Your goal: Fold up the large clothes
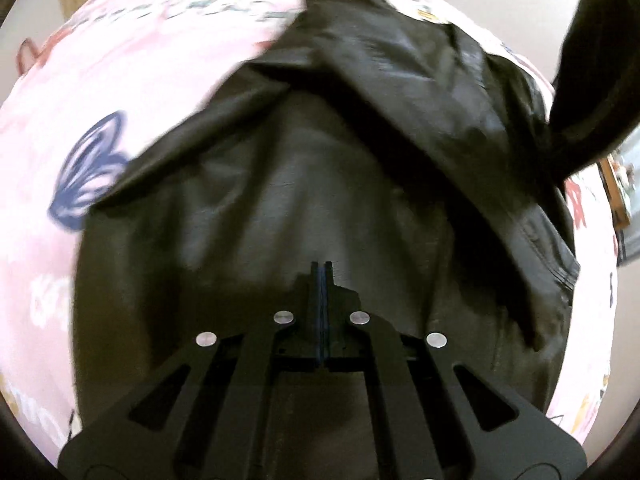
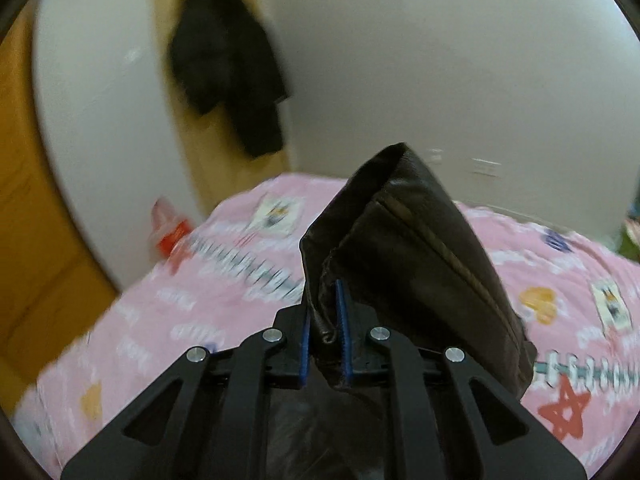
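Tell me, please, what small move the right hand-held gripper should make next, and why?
Probably carry the lifted flap across and lay it down. The right hand-held gripper is shut on a raised part of the jacket, while the rest lies on the pink bedsheet; the left hand-held gripper is shut above it, seemingly empty.

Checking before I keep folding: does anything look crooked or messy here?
The black jacket lies rumpled on the pink bedspread, one flap folded over at a slant. The right gripper holds a bunched part lifted off the bed.

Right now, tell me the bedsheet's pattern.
Pink bedsheet with stars, hearts, butterflies; right wrist view shows it best.
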Available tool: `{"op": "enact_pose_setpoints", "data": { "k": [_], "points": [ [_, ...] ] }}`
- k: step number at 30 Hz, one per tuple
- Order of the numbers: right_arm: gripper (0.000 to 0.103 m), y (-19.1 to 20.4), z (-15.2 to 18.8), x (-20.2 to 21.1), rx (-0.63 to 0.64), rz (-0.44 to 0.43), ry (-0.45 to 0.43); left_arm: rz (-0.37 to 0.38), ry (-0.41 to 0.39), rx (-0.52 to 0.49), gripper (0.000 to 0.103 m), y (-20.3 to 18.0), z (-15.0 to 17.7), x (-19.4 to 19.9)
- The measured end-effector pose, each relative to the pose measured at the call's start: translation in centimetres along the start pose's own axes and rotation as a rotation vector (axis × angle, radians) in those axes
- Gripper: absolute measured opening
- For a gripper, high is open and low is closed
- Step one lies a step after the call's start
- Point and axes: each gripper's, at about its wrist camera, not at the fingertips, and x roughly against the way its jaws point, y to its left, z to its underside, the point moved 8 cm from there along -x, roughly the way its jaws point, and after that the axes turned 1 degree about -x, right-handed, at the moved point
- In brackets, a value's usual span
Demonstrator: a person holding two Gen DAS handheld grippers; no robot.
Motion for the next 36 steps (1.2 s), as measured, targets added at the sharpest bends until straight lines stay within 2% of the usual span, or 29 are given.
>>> {"op": "enact_pose_setpoints", "data": {
  "k": [3, 7, 12, 15, 18, 22, 28, 34, 36],
  "points": [
    [0.010, 4.4, 3.0, -1.8, 0.143, -0.057, 0.091, -0.006, -0.012, 0.054, 0.000, 2.9, 0.4, 1.2],
    [0.009, 9.0, 9.7, -4.1, 0.318, -0.114, 0.239, -0.016, -0.020, 0.110, 0.000, 6.0, 1.1, 2.5],
    [0.009, 11.0, 18.3, -5.4, 0.390, -0.168, 0.363, -0.014, -0.022, 0.146, 0.000, 8.2, 1.3, 3.2],
    [0.009, 11.9, 22.2, -6.1, 0.418, -0.182, 0.405, -0.007, -0.011, 0.126, 0.000, 8.0, 1.4, 3.1],
    [0.009, 12.3, 25.8, -6.5, 0.449, -0.175, 0.427, -0.011, 0.005, 0.092, 0.000, 7.3, 1.6, 2.7],
    [0.009, 13.0, 29.9, -6.9, 0.489, -0.158, 0.451, -0.007, 0.026, 0.094, 0.000, 6.9, 2.0, 2.1],
    [0.011, 13.0, 34.6, -7.4, 0.530, -0.122, 0.475, -0.007, 0.052, 0.077, 0.000, 6.4, 2.7, 1.9],
    [0.016, 12.3, 35.8, -7.0, 0.511, -0.098, 0.453, 0.014, 0.083, 0.070, 0.000, 5.9, 3.6, 1.9],
    [0.026, 12.3, 35.8, -6.4, 0.492, -0.098, 0.449, 0.025, 0.098, 0.061, 0.000, 5.4, 3.9, 1.9]
  ]
}}
